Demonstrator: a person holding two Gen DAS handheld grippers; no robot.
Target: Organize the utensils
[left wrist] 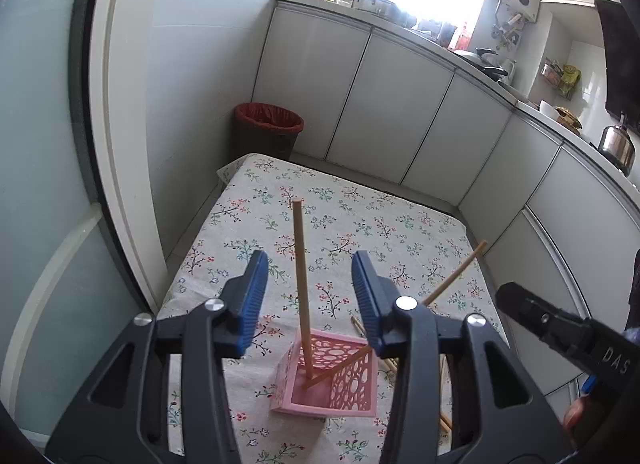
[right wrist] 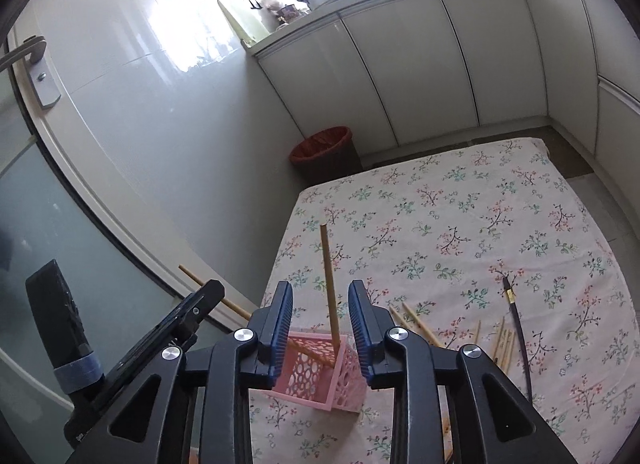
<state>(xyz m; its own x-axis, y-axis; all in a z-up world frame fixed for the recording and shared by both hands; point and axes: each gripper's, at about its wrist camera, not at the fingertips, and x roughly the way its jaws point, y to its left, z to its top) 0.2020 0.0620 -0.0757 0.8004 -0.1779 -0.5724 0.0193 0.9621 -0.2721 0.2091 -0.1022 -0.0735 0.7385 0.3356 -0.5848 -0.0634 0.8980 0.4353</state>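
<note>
1. The left gripper [left wrist: 310, 296] hangs over the table with its blue pads apart. Nothing is pinched between them.
2. The right gripper [right wrist: 319, 320] is also open, a bit narrower than the left one. Its pads press on nothing.
3. Right under both grippers stands a pink holder [left wrist: 328, 376] with round holes in its walls. It sits near the front edge of the table.
4. Two wooden chopsticks stand in the pink holder. One chopstick [left wrist: 301, 276] stands almost straight up. The other chopstick [left wrist: 452, 278] leans far over to one side.
5. Just beside the holder, more chopsticks [right wrist: 505, 342] lie flat on the flowered tablecloth [right wrist: 460, 204]. A dark chopstick [right wrist: 516, 316] with a gold band lies near them.
6. Past the far end of the table, a bin with a red bag [left wrist: 269, 132] stands on the floor by the wall.
7. Behind it run white cupboards [left wrist: 384, 104], with pots on the counter under a bright window.
</note>
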